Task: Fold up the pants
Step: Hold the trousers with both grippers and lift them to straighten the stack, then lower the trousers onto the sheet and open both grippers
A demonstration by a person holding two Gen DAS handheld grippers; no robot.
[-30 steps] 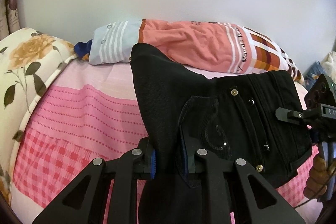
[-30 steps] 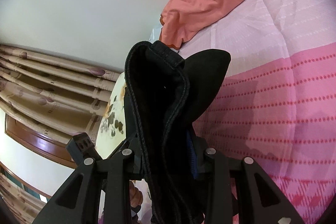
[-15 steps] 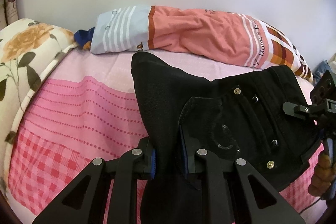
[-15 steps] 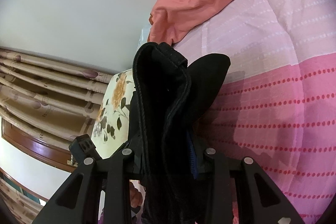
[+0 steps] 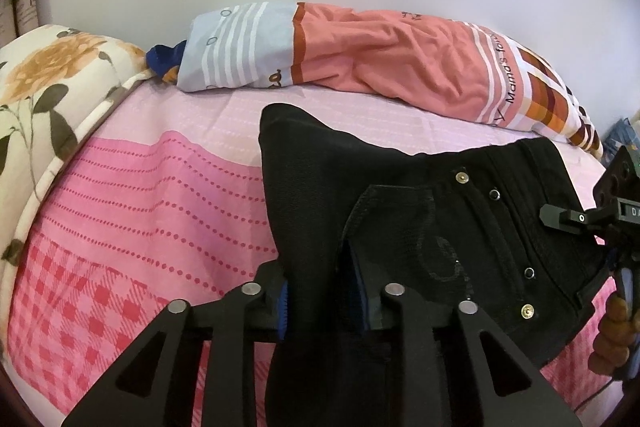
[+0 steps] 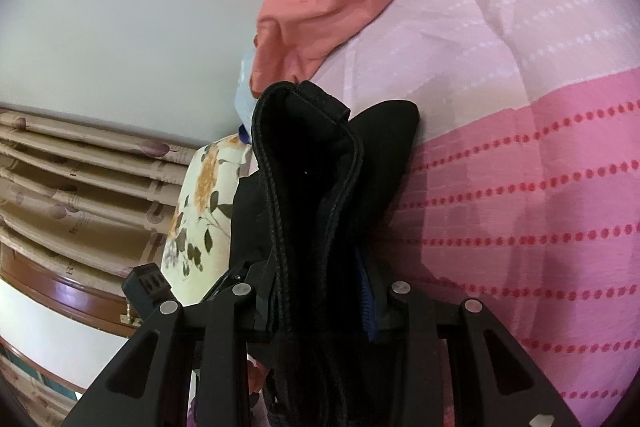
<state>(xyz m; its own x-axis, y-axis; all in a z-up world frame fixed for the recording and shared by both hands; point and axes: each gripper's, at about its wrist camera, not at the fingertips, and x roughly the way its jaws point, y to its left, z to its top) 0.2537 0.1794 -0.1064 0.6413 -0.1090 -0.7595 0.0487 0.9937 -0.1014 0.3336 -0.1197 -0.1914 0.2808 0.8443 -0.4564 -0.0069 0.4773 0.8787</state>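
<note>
1 black pants (image 5: 440,211) hung from 2 grippers over the bed (image 5: 160,187). The left gripper (image 5: 324,303) was opening around the cloth; the right gripper (image 6: 320,303) pinched it. Both had sunk lower than before.

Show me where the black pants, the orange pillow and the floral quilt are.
black pants (image 5: 400,187): left wrist view, on the fabric above the back pocket.
orange pillow (image 5: 384,67): left wrist view, on its wrinkled orange middle.
floral quilt (image 5: 52,75): left wrist view, on the printed orange flower.
</note>
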